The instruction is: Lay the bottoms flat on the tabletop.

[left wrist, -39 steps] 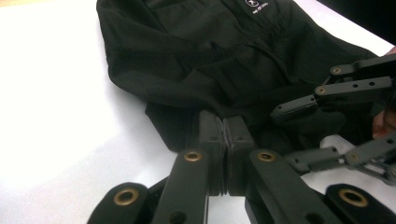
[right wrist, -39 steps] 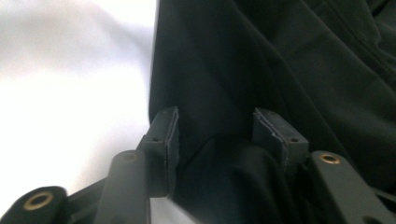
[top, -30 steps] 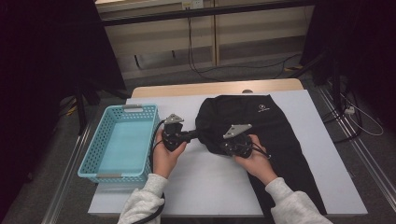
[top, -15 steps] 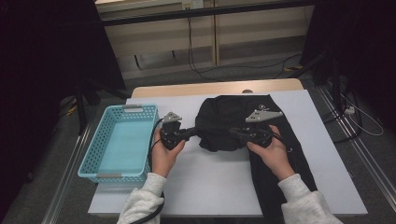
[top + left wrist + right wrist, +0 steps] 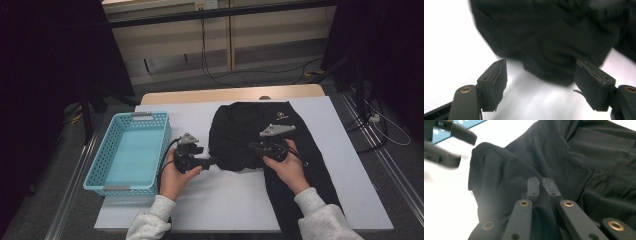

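My left gripper (image 5: pixel 214 161) sits at about 7 o'clock on the white table (image 5: pixel 200 200), its jaws just sprung apart and now standing wide with nothing between the pads — the folded edge of the black trousers (image 5: pixel 250 135) lies just beyond the tips, so I judge I have let that fold drop to keep it in place. My right gripper (image 5: pixel 541 185), toward 5 o'clock, is pinched closed on a ridge of the trousers, likely to hold the bundle steady. Farther off, at 9 o'clock, the blue basket (image 5: pixel 97 172) waits; a small white logo (image 5: pixel 281 117) near the waistband is too small to read.
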Available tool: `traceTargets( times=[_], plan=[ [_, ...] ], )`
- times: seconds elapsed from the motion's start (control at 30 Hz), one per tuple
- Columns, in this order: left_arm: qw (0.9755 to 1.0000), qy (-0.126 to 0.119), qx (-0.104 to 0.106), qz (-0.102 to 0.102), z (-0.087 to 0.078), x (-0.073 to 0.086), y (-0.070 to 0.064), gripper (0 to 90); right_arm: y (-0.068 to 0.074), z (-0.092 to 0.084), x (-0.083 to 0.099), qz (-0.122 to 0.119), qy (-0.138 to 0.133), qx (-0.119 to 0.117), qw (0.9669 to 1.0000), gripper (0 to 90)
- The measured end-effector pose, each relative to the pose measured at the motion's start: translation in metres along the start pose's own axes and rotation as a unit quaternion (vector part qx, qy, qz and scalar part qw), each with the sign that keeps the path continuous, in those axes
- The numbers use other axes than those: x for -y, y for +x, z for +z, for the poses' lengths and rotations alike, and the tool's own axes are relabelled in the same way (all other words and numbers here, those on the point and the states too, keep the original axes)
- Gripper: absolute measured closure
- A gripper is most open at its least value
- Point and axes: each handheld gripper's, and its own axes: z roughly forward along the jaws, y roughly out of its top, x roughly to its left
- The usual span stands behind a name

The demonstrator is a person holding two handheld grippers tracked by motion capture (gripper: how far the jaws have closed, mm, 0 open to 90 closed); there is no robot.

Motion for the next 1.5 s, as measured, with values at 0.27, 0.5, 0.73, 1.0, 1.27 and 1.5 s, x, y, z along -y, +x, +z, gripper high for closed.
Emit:
traceTargets(
  times=[0.27,0.5,0.73,1.0,1.27,1.5],
  plan=[
    [0.9992,0.018,0.001,0.035,0.022,0.004,-0.013,36.3,-0.002,-0.003,0.001,0.004,-0.008,0.008,0.9999,85.6],
    [0.9983,0.024,0.02,0.049,0.031,-0.002,-0.016,74.7,-0.001,-0.003,0.001,0.001,-0.01,0.009,0.9999,85.3],
    [0.9984,-0.011,0.054,-0.012,-0.001,-0.019,-0.015,86.6,-0.001,-0.007,0.0,-0.004,-0.018,0.002,0.9998,85.1],
    [0.9954,-0.07,0.056,-0.035,-0.032,-0.031,-0.007,87.2,-0.005,-0.014,-0.006,0.01,-0.048,0.006,0.9988,85.5],
    [0.9957,-0.068,0.052,-0.037,-0.028,-0.029,-0.005,87.3,0.0,-0.011,-0.005,-0.001,-0.043,0.013,0.999,79.0],
    [0.9966,-0.063,0.033,-0.04,-0.021,-0.023,0.001,87.3,0.021,-0.016,-0.008,-0.039,-0.047,-0.021,0.9979,66.3]
  ],
)
